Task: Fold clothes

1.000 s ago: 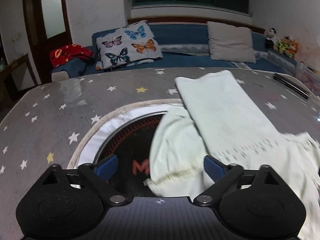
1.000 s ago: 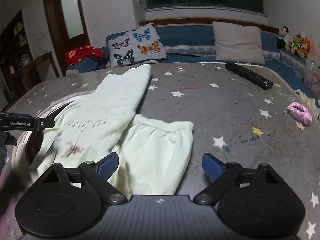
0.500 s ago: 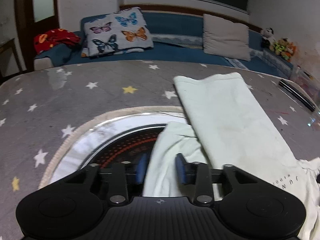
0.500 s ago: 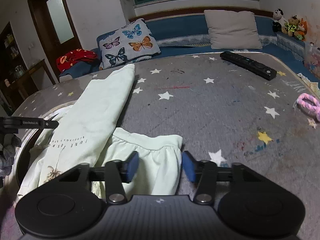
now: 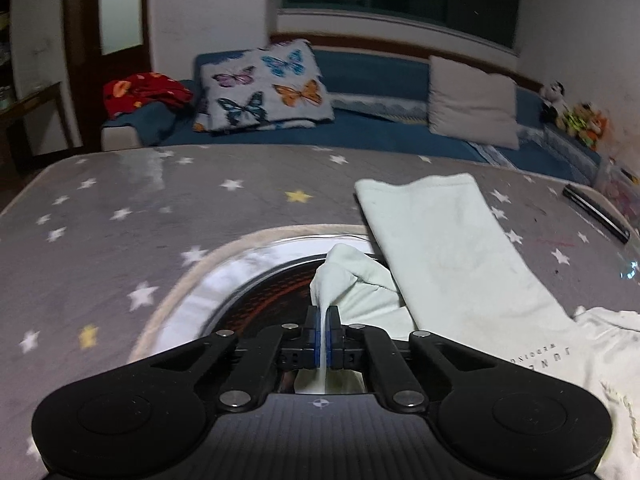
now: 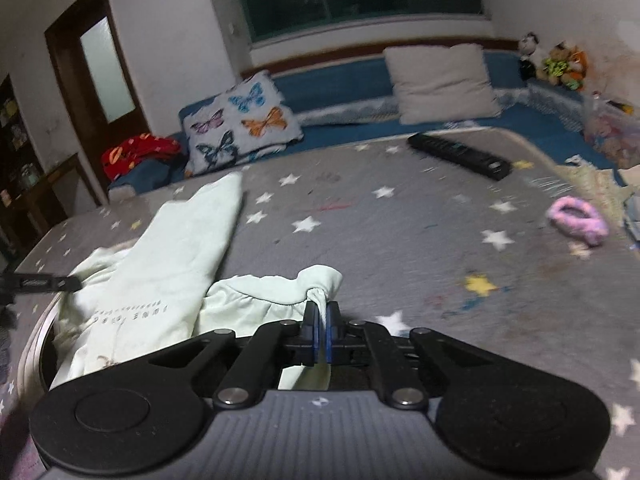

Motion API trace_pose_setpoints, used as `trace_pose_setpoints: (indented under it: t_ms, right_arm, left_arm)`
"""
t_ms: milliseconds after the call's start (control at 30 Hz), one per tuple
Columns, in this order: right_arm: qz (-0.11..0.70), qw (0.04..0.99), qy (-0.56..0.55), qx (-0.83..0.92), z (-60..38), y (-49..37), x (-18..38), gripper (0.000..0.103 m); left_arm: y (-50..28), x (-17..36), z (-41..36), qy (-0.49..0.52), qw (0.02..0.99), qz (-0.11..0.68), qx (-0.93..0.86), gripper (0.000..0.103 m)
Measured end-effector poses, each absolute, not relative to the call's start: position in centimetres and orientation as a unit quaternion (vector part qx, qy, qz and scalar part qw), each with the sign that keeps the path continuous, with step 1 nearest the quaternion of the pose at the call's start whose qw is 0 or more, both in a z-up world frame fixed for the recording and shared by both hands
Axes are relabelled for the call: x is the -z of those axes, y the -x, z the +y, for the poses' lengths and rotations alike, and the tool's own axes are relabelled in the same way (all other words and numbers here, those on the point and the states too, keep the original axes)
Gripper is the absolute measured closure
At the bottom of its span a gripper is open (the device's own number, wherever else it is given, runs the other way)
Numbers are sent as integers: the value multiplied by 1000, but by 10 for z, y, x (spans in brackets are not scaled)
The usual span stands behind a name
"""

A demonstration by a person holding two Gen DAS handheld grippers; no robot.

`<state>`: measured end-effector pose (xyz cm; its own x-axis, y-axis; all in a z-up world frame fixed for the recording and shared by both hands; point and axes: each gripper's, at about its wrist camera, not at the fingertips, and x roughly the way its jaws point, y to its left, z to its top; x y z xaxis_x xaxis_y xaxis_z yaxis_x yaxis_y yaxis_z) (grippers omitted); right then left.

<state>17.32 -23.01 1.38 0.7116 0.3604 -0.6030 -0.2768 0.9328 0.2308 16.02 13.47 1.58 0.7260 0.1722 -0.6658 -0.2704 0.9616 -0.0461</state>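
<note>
Fabric of the pale green garment (image 5: 448,248) lies on the star-patterned grey mat (image 5: 168,216), its near part cut off behind both tools. The left gripper (image 5: 323,320) is clamped on a raised bunch of cloth at the garment's left edge. The right gripper (image 6: 320,316) pinches the gathered hem on the right; the printed lettering reads too blurred to make out.

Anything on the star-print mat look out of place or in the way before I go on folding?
Yes: a black remote control and a pink fuzzy scrunchie-like item lie loose on the star-print mat, to the right of the pale green garment. Neither touches the fabric.
</note>
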Motion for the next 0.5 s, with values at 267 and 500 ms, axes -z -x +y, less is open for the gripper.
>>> trace_pose_setpoints:
  t_ms: [267, 500]
  right_arm:
    - [308, 939, -84, -130, -275, -141, -32, 100]
    - [324, 936, -101, -94, -310, -109, -25, 100]
  left_arm:
    - [-91, -40, 162, 100, 919, 338, -173, 101]
    - [-22, -36, 180, 131, 907, 353, -190, 101]
